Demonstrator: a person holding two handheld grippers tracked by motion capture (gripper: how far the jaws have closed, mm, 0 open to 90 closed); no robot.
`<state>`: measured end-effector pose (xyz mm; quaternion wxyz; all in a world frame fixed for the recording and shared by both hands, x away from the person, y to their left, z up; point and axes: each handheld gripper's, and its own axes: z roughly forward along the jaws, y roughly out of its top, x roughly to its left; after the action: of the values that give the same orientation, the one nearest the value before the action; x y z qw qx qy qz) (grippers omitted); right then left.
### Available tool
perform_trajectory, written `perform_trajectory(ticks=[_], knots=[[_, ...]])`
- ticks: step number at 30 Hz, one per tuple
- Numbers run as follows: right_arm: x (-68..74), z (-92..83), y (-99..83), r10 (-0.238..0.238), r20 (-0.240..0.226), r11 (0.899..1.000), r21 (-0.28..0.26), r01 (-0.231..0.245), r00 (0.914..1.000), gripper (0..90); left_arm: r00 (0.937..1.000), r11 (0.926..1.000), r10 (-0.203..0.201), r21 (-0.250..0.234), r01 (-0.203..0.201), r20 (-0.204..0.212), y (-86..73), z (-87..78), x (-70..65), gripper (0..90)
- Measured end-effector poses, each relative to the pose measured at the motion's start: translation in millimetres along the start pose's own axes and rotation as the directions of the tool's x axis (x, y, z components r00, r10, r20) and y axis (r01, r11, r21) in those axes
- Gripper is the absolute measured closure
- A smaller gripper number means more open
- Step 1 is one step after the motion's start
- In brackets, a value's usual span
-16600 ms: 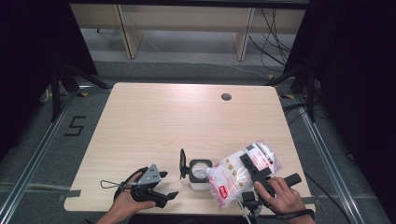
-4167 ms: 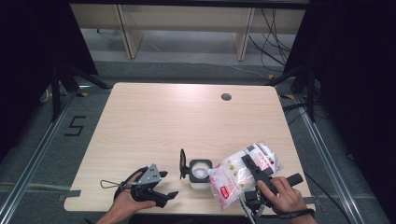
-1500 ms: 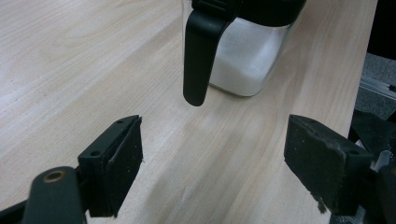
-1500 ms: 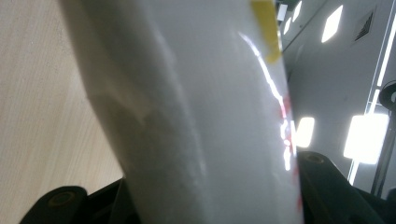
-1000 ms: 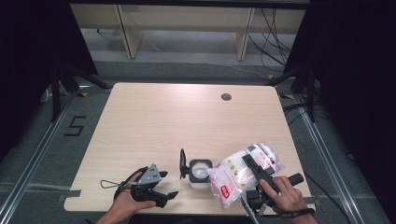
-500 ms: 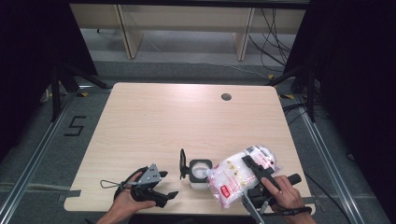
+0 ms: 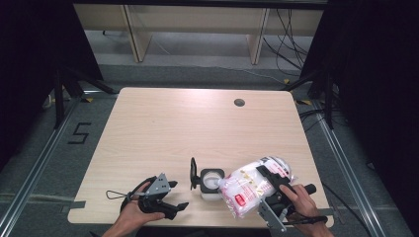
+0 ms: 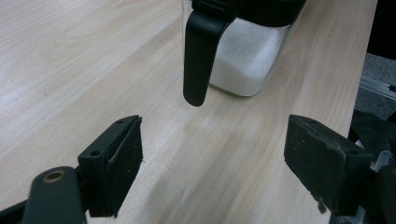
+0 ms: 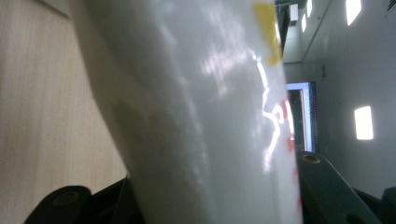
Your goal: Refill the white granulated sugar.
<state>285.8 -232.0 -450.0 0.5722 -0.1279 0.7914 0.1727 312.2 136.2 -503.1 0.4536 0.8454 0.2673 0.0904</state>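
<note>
The left tool [image 7: 170,196] rests low over the near edge of the desk [image 7: 197,123], gripped by the person's left hand [image 7: 132,215], its jaws spread wide with nothing between them. Just ahead of those jaws stands a clear jar [image 8: 250,56] holding white powder, its black lid [image 7: 193,173] flipped up on the side facing this tool. Beyond the jar, the right tool [image 7: 272,195], in the right hand [image 7: 304,202], is clamped around a white plastic bag [image 7: 252,185], which lies tilted with its lower end touching the jar's far side.
</note>
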Motion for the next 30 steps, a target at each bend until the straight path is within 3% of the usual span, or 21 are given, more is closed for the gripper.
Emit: perform_trajectory(ticks=[1, 2, 3, 6, 7, 8, 11, 12, 14, 15, 16, 22, 23, 24, 25, 27, 28, 29, 30], knots=[[1.4, -0.5, -0.5, 0.03, -0.002, 1.0, 0.003, -0.03, 0.9995, 62.7, 1.0, 1.0, 0.0, 0.0, 0.0, 0.0, 0.0, 0.0, 0.0, 19.2], [-1.8, -0.6, -0.2, -0.011, 0.0, 1.0, 0.0, 0.011, 0.9999, 62.9, 1.0, 1.0, -0.001, -0.001, 0.001, 0.0, 0.0, 0.1, -0.1, 19.2], [-1.7, -0.5, -0.1, -0.006, -0.001, 1.0, 0.001, 0.006, 1.0, 62.9, 1.0, 1.0, -0.003, -0.002, 0.003, 0.0, -0.1, 0.1, -0.1, 19.1], [0.8, -0.1, -1.5, 0.078, -0.023, 0.997, -0.008, -0.078, 0.9967, 63.2, 1.0, 0.9999, 0.007, 0.008, -0.007, -0.006, 0.0, -0.5, 1.0, 19.2], [-2.3, 0.2, -1.4, 0.048, -0.028, 0.999, -0.017, -0.049, 0.9984, 63.3, 1.0, 0.9999, 0.007, 0.008, -0.007, -0.006, 0.0, -0.5, 1.0, 19.2], [2.2, -0.3, -1.4, 0.133, -0.044, 0.991, -0.01, -0.133, 0.9902, 63.3, 1.0, 0.9999, 0.007, 0.007, -0.007, -0.005, 0.0, -0.4, 0.9, 19.2], [-0.4, 1.6, -2.3, 0.154, -0.073, 0.987, -0.023, -0.156, 0.9854, 63.6, 0.9996, 0.9995, 0.028, 0.011, -0.028, -0.009, 0.1, -0.2, 1.8, 19.1], [1.6, 2.3, -3.4, 0.214, -0.082, 0.976, -0.026, -0.216, 0.9735, 63.7, 0.9998, 0.9998, 0.016, 0.012, -0.016, -0.01, -0.1, 0.2, 1.1, 19.2], [-3.2, 3.6, -6.4, 0.206, -0.072, 0.977, -0.041, -0.209, 0.9759, 64.2, 0.9998, 0.9996, 0.02, 0.022, -0.019, -0.009, 0.1, 0.1, 1.7, 19.2], [-3.4, 4.9, -8.1, 0.221, -0.083, 0.973, -0.053, -0.226, 0.9716, 64.6, 1.0, 0.9999, 0.007, 0.01, -0.007, -0.005, -0.2, 0.5, 0.6, 19.2], [-1.7, 5.3, -9.1, 0.267, -0.091, 0.961, -0.049, -0.272, 0.9594, 64.9, 1.0, 1.0, 0.0, 0.005, 0.0, -0.002, -0.2, 0.8, 0.1, 19.2], [-2.6, 9.4, -14.6, 0.326, -0.135, 0.938, -0.08, -0.338, 0.9358, 65.9, 0.9995, 0.9995, 0.031, 0.005, -0.031, -0.002, 0.4, 0.7, 2.0, 19.2], [-0.9, 9.4, -15.1, 0.374, -0.148, 0.919, -0.074, -0.387, 0.9155, 66.0, 0.9994, 0.9994, 0.034, 0.01, -0.034, 0.001, 0.5, 0.5, 2.2, 19.2], [-2.4, 10.2, -16.0, 0.372, -0.157, 0.918, -0.085, -0.388, 0.9149, 66.2, 1.0, 0.9999, 0.002, 0.012, -0.002, 0.0, -0.3, 0.9, 0.4, 19.2], [-0.6, 10.7, -16.3, 0.416, -0.166, 0.898, -0.076, -0.433, 0.8938, 66.3, 1.0, 0.9999, 0.003, 0.014, -0.003, 0.001, 0.0, 1.0, 0.6, 19.2], [-1.5, 13.1, -17.4, 0.421, -0.178, 0.893, -0.093, -0.441, 0.8894, 66.4, 0.9999, 0.9998, 0.014, 0.011, -0.014, 0.0, 0.1, 1.2, 1.3, 19.2], [-0.7, 15.7, -19.2, 0.466, -0.202, 0.868, -0.085, -0.49, 0.8613, 66.6, 1.0, 0.9999, 0.007, 0.015, -0.007, 0.001, 0.3, 1.1, 0.9, 19.2], [-0.8, 17.6, -20.4, 0.48, -0.209, 0.859, -0.085, -0.505, 0.8519, 66.7, 1.0, 0.9999, 0.004, 0.016, -0.004, 0.001, 0.2, 0.9, 0.6, 19.2], [-1.6, 20.0, -21.9, 0.48, -0.213, 0.858, -0.088, -0.506, 0.851, 66.8, 0.9999, 0.9996, 0.011, 0.024, -0.011, 0.004, 0.6, 0.4, 1.3, 19.2]])
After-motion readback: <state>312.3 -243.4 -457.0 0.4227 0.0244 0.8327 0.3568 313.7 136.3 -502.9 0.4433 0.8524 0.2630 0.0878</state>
